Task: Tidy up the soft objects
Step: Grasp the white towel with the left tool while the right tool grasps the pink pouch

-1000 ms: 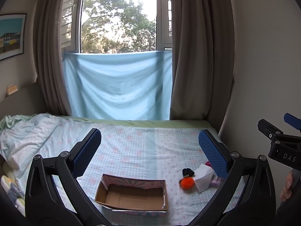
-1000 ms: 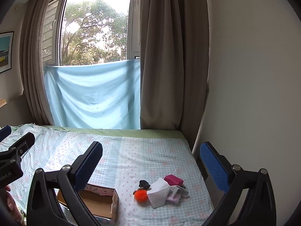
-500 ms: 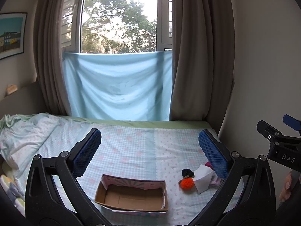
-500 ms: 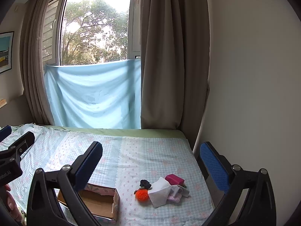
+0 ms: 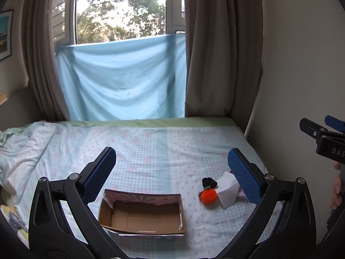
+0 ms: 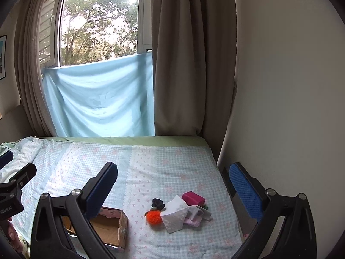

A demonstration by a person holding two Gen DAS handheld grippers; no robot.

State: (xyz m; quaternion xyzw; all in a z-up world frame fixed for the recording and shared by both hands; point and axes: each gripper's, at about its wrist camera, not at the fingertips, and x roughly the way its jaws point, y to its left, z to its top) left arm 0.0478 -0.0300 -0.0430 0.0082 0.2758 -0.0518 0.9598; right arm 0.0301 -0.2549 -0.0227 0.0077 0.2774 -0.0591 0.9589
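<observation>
Left tongs (image 5: 171, 172) spread above box (image 5: 142, 214), right tongs (image 6: 173, 185) spread over pile (image 6: 179, 212)

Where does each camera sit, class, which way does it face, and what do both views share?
Left wrist: on the left gripper, above the bed, facing the window; open jaws frame the cardboard box; the right gripper enters at right.
Right wrist: on the right gripper, facing the same way; open jaws frame the soft pile, with its orange pom-pom; the left gripper enters at left.
Shared: box, pile, blue sheet.
</observation>
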